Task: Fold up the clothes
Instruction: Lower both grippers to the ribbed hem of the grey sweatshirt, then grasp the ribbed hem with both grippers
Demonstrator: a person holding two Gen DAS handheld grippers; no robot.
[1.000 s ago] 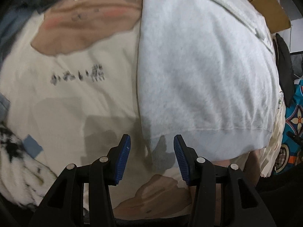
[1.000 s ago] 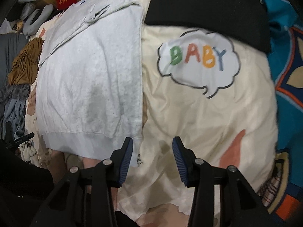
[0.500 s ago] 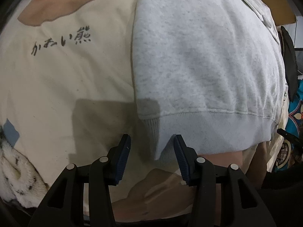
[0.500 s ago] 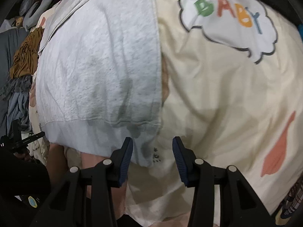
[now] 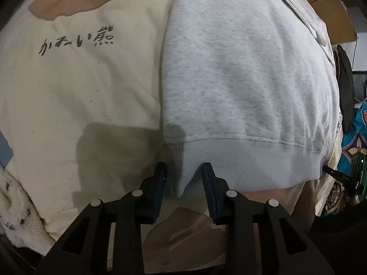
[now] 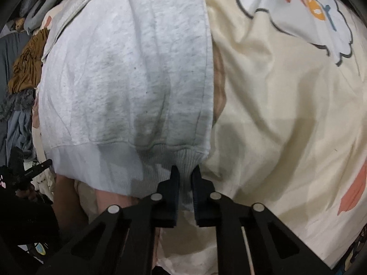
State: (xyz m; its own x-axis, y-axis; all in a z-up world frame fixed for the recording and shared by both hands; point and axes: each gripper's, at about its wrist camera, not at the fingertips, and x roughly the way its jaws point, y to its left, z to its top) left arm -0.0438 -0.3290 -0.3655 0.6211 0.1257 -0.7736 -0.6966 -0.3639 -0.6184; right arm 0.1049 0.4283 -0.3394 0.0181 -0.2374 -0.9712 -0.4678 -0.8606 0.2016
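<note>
A light grey sweatshirt (image 5: 240, 80) lies flat on a cream printed bedcover (image 5: 80, 91), its ribbed hem (image 5: 252, 160) nearest me. My left gripper (image 5: 183, 171) straddles the hem's left corner. Its jaws are closing, the cloth between them lies against the right pad, and a gap shows at the left pad. In the right wrist view the sweatshirt (image 6: 126, 68) fills the left half, and my right gripper (image 6: 185, 174) is shut on the hem's right corner, bunching the ribbing. The bedcover (image 6: 275, 114) spreads to the right.
A fluffy white blanket (image 5: 18, 206) lies at the lower left. Cardboard boxes (image 5: 330, 18), a black item (image 5: 346, 91) and a blue patterned cloth (image 5: 353, 146) lie beyond the sweatshirt's right side. A brown garment (image 6: 27, 66) and grey clothes (image 6: 16, 123) are piled at the left.
Both grippers came down closer to the sweatshirt's hem. The right jaws closed onto the right hem corner. The left jaws narrowed around the left corner.
</note>
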